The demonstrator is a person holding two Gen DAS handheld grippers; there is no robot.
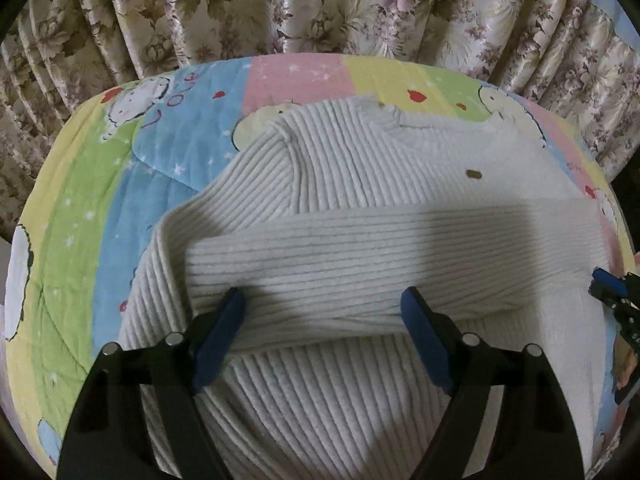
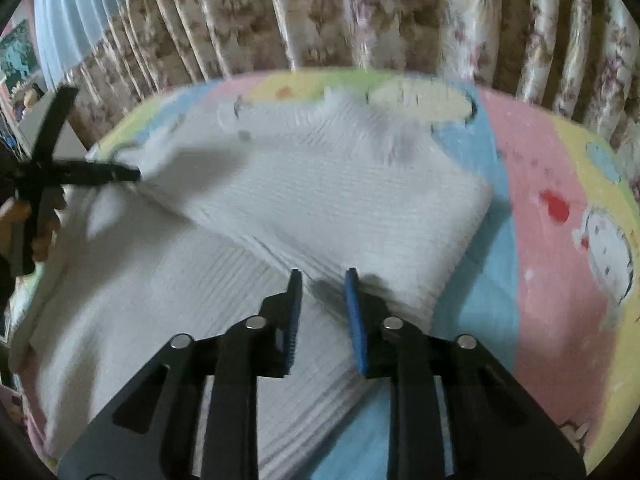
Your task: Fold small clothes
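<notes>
A white ribbed sweater (image 1: pixel 360 184) lies on a pastel cartoon quilt (image 1: pixel 80 184), one sleeve (image 1: pixel 360 256) folded flat across its body. Low over the sleeve's near edge, my left gripper (image 1: pixel 322 320) is open wide with nothing between its blue pads (image 1: pixel 220 332). My right gripper (image 1: pixel 608 288) shows at the sweater's right edge in the left wrist view. In the blurred right wrist view, the right gripper (image 2: pixel 323 296) stands open with a narrow gap above the folded sweater (image 2: pixel 320 192), gripping nothing I can see. The left gripper (image 2: pixel 120 172) reaches in from the left, held by a hand (image 2: pixel 24 216).
Floral curtains (image 1: pixel 320 8) hang close behind the quilt's far edge. Bare quilt (image 2: pixel 560 240) lies to the right of the sweater in the right wrist view, and more to its left in the left wrist view. Cluttered shelves (image 2: pixel 16 64) sit far left.
</notes>
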